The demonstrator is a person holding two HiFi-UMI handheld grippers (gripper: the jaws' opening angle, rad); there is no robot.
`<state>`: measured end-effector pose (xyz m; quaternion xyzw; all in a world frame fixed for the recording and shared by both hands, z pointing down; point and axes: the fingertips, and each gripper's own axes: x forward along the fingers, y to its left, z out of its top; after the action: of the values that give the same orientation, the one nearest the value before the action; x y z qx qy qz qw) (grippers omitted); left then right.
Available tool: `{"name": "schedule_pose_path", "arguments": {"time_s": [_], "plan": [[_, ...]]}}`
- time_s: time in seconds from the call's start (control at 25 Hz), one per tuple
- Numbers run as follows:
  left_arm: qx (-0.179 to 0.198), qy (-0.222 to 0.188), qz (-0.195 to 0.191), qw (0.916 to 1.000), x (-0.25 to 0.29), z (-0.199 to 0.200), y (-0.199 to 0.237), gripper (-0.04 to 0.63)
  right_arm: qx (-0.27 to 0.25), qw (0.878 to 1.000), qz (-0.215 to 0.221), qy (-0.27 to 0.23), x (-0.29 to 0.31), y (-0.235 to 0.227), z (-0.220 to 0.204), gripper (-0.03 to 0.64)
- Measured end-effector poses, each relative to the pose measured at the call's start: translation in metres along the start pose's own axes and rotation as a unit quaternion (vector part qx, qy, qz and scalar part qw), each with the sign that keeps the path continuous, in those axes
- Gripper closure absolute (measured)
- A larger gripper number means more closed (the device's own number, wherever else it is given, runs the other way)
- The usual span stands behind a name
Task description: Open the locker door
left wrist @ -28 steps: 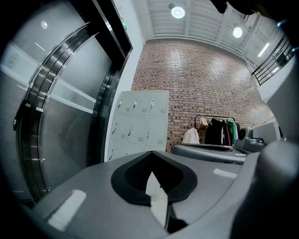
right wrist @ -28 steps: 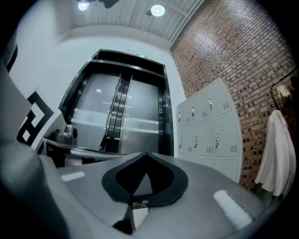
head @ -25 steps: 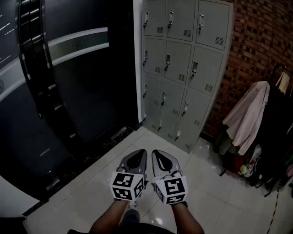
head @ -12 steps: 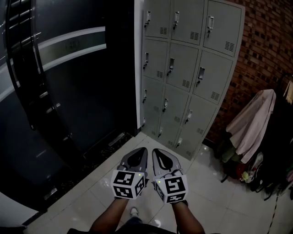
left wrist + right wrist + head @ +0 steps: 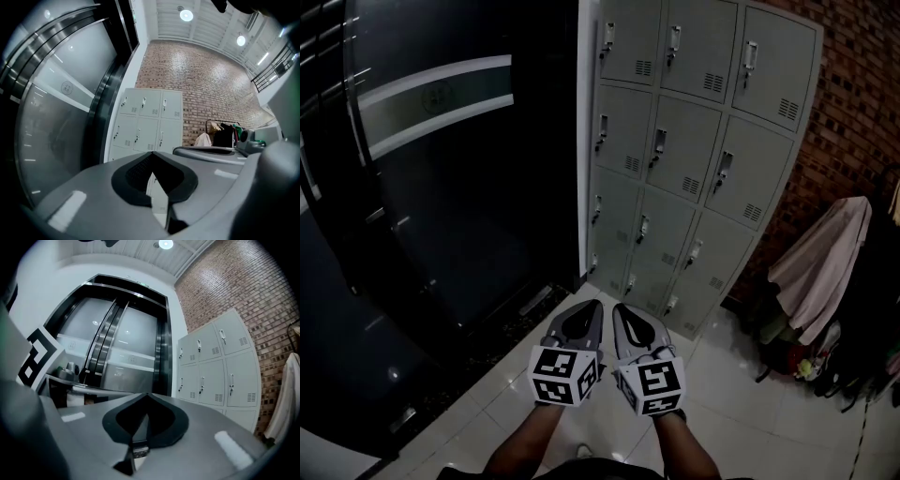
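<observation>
A grey bank of lockers (image 5: 694,159) stands against the wall ahead, with all its small doors closed and a handle on each. It also shows in the left gripper view (image 5: 147,122) and the right gripper view (image 5: 218,366). My left gripper (image 5: 578,328) and right gripper (image 5: 633,330) are held side by side low in the head view, well short of the lockers. Both point toward them. The left gripper (image 5: 152,154) is shut with nothing between its jaws. The right gripper (image 5: 147,395) is shut and empty too.
A dark glass door front (image 5: 431,187) fills the left side. A brick wall (image 5: 853,94) runs behind the lockers on the right. A light coat (image 5: 820,272) hangs on a clothes rack at the right, with bags below. The floor is white tile (image 5: 741,403).
The lockers have come nearer and sit lower in the head view. Both grippers keep their place side by side and stay shut.
</observation>
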<state>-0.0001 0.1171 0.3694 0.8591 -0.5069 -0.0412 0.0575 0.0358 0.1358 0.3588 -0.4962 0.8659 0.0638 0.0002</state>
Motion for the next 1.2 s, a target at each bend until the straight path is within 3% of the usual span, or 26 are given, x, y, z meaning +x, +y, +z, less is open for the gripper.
{"name": "schedule_pose_path", "arguments": {"time_s": [0.24, 0.6, 1.2], "plan": [[-0.007, 0.003, -0.001, 1.0000, 0.018, 0.003, 0.049, 0.589, -0.006, 1.000, -0.007, 0.005, 0.045, 0.008, -0.003, 0.617], [-0.016, 0.004, 0.000, 0.9999, 0.043, 0.001, 0.081, 0.591, -0.006, 1.000, -0.006, 0.010, 0.085, 0.001, -0.012, 0.617], [0.010, 0.015, 0.014, 0.9997, 0.157, 0.006, 0.135, 0.591, 0.009, 1.000, 0.010, -0.009, 0.195, -0.067, -0.025, 0.617]]}}
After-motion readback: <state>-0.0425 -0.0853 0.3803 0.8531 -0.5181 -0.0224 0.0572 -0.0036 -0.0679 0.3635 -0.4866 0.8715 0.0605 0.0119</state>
